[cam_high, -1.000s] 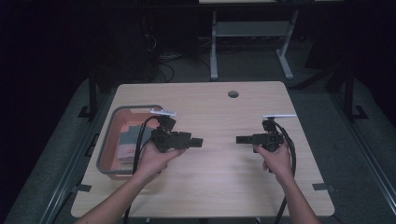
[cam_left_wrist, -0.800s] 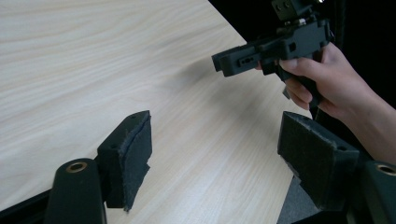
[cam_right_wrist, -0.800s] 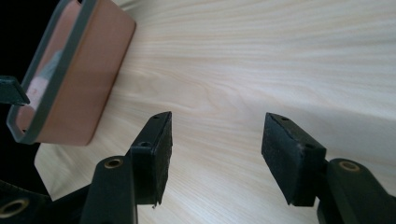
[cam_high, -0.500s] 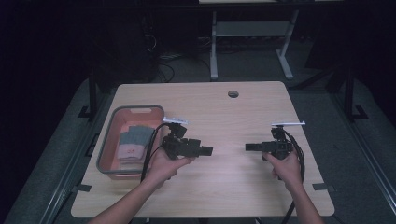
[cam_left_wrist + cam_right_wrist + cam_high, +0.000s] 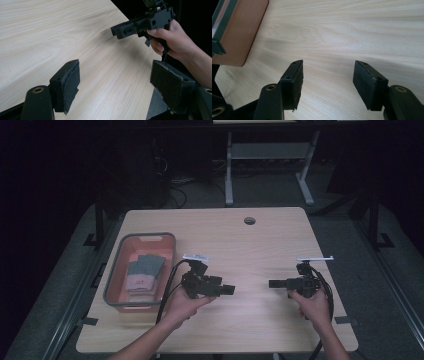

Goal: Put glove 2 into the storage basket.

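Observation:
My left gripper point(image 5: 227, 290) is held in a hand above the wooden table point(image 5: 260, 245), a little right of the basket, pointing right. Its jaws have just been opening and stand open with nothing between them point(image 5: 115, 82). My right gripper point(image 5: 272, 283) is held over the right part of the table and points left, toward the other one. Its jaws have opened a little further and are open over bare wood point(image 5: 328, 80). In the left gripper view the right gripper point(image 5: 142, 23) and its hand point(image 5: 175, 42) face me across the table.
A salmon basket with a grey rim point(image 5: 112, 285) stands at the table's left and holds folded grey and pink cloths point(image 5: 142, 270); its wall point(image 5: 239, 32) appears in the right gripper view. A round cable hole point(image 5: 249, 220) lies near the far edge. A metal stand point(image 5: 270, 155) stands behind the table.
Both hands have come down and toward the near edge, drifting a little to the right. The two grippers still point at each other.

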The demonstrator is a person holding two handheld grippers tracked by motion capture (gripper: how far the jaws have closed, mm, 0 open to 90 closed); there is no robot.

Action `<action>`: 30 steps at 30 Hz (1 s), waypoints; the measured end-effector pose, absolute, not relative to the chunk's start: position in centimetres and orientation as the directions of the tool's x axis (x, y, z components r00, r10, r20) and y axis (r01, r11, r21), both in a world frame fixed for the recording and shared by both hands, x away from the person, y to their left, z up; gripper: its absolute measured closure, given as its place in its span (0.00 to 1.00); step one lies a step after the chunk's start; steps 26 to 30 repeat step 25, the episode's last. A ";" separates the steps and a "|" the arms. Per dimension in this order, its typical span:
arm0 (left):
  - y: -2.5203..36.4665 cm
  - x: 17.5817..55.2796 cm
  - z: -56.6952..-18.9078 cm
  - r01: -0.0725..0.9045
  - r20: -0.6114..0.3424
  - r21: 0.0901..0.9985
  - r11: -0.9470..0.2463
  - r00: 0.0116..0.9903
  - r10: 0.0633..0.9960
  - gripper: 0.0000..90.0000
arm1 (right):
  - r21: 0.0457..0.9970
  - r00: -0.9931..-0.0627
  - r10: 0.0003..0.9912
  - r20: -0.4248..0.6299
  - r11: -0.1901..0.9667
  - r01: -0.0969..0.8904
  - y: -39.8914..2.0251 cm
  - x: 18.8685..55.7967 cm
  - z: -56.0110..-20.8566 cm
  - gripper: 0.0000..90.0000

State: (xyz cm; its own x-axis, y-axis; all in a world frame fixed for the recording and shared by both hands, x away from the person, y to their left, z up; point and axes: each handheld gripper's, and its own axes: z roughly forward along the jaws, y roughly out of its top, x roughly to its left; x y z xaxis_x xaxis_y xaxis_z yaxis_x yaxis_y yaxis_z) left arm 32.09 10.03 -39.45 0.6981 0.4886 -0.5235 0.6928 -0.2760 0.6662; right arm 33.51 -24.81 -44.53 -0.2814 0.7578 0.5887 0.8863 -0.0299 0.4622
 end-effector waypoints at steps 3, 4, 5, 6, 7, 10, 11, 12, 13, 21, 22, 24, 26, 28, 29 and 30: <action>9.8 31.8 -39.9 0.685 -0.516 0.671 -0.283 0.706 0.486 0.26 | 0.475 -0.288 0.760 0.582 -0.031 0.880 -25.0 33.0 -44.5 0.46; 9.7 31.7 -40.1 0.687 -0.520 0.670 -0.281 0.704 0.483 0.26 | 0.474 -0.290 0.759 0.583 -0.028 0.880 -25.0 32.8 -44.5 0.45; 9.7 31.6 -40.2 0.685 -0.518 0.671 -0.285 0.708 0.481 0.26 | 0.477 -0.293 0.760 0.580 -0.025 0.879 -24.9 32.7 -44.5 0.45; 9.7 31.5 -40.4 0.682 -0.517 0.673 -0.286 0.710 0.478 0.26 | 0.480 -0.299 0.760 0.578 -0.019 0.877 -24.9 32.5 -44.5 0.45; 9.7 31.5 -40.4 0.682 -0.517 0.673 -0.286 0.710 0.478 0.26 | 0.480 -0.301 0.759 0.577 -0.017 0.877 -24.9 32.4 -44.5 0.45; 9.6 31.2 -40.8 0.684 -0.518 0.670 -0.288 0.709 0.479 0.26 | 0.485 -0.307 0.750 0.586 -0.021 0.874 -24.9 31.9 -44.4 0.45; 9.6 31.0 -41.0 0.679 -0.514 0.675 -0.288 0.713 0.477 0.26 | 0.490 -0.314 0.752 0.580 -0.014 0.872 -24.9 31.8 -44.5 0.44; 9.6 30.8 -41.1 0.678 -0.515 0.677 -0.286 0.714 0.475 0.26 | 0.489 -0.312 0.753 0.580 -0.015 0.872 -24.8 31.6 -44.5 0.44; 9.6 30.8 -41.1 0.678 -0.515 0.677 -0.286 0.714 0.475 0.26 | 0.489 -0.312 0.753 0.580 -0.015 0.872 -24.8 31.6 -44.5 0.44; 9.7 28.9 -42.2 0.653 -0.497 0.705 -0.278 0.734 0.462 0.26 | 0.523 -0.344 0.757 0.556 0.003 0.852 -24.7 29.4 -45.1 0.41; 9.7 28.9 -42.2 0.653 -0.497 0.705 -0.278 0.734 0.462 0.25 | 0.523 -0.344 0.757 0.556 0.003 0.852 -24.7 29.4 -45.1 0.41; 9.8 28.4 -42.5 0.647 -0.499 0.713 -0.272 0.740 0.451 0.25 | 0.533 -0.351 0.747 0.565 -0.005 0.846 -24.7 28.8 -45.5 0.40; 9.8 28.1 -42.7 0.644 -0.497 0.715 -0.271 0.742 0.450 0.25 | 0.527 -0.347 0.744 0.571 -0.007 0.850 -24.6 28.5 -45.6 0.40; 9.8 28.1 -42.7 0.644 -0.497 0.715 -0.271 0.742 0.450 0.25 | 0.527 -0.347 0.744 0.571 -0.007 0.850 -24.6 28.5 -45.6 0.40; 9.8 28.1 -42.7 0.644 -0.497 0.715 -0.271 0.742 0.450 0.25 | 0.527 -0.347 0.744 0.571 -0.007 0.850 -24.6 28.5 -45.6 0.40; 9.8 28.1 -42.7 0.644 -0.497 0.715 -0.271 0.742 0.450 0.25 | 0.527 -0.347 0.744 0.571 -0.007 0.850 -24.6 28.5 -45.6 0.40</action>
